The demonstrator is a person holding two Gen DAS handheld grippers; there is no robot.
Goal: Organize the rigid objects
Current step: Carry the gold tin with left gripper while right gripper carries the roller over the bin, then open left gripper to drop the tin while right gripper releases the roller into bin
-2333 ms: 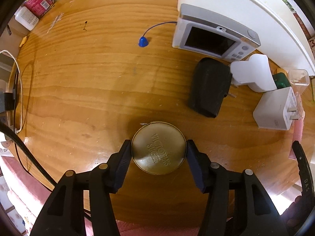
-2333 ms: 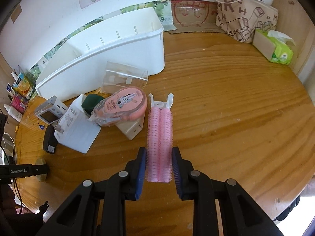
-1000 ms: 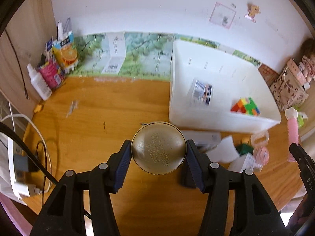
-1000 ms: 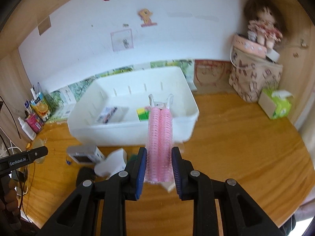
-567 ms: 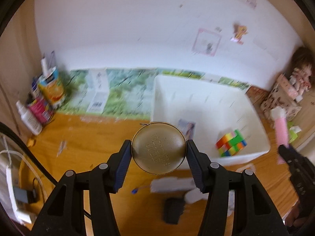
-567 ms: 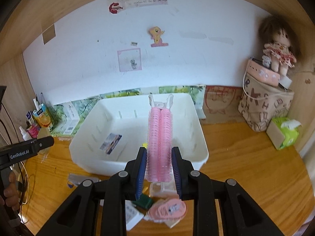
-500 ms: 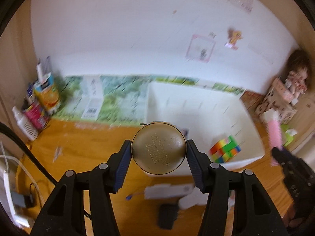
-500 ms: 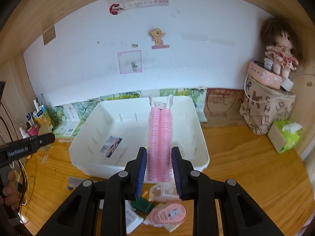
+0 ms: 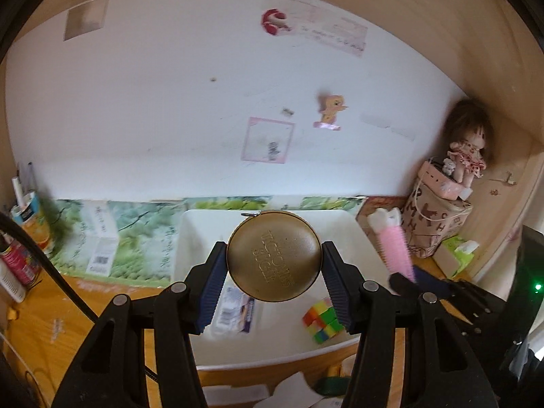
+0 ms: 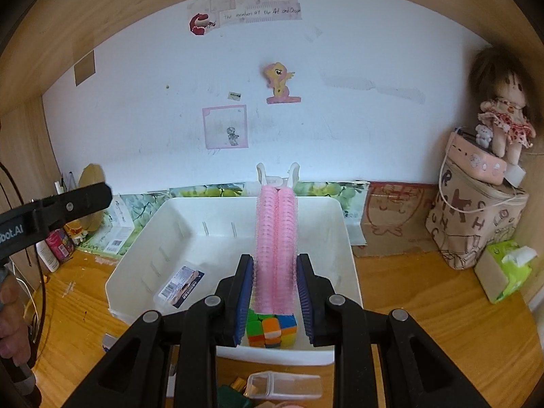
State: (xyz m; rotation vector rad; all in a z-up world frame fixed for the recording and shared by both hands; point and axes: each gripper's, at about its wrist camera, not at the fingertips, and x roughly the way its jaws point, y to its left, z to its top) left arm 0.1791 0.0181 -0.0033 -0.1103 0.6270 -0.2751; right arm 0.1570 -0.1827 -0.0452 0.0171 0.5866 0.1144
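Observation:
A round gold tin [image 9: 273, 256] hangs in the air, with my left gripper [image 9: 273, 273] shut on its sides above the white bin [image 9: 190, 224]. My right gripper [image 10: 276, 292] is shut on a pink hair roller clip [image 10: 276, 238] over the bin's [image 10: 346, 238] near wall. A colourful cube [image 10: 272, 331] and a small labelled clear box [image 10: 178, 285] lie inside the bin. In the left wrist view the right gripper [image 9: 408, 277] with the pink roller [image 9: 394, 248] shows at the right. In the right wrist view the left gripper [image 10: 68, 204] reaches in from the left.
On the wooden table [image 10: 425, 306] before the bin lie a clear plastic case [image 10: 284, 386] and other small items. A patterned bag [image 10: 476, 224] with a doll, and a green tissue box [image 10: 503, 268], stand at the right. Bottles and cartons [image 9: 23, 238] stand at the left. A hand [image 10: 10, 323] shows at the left edge.
Both grippers have risen and moved toward the white bin, which now lies right below them. The tin and the pink roller stay gripped.

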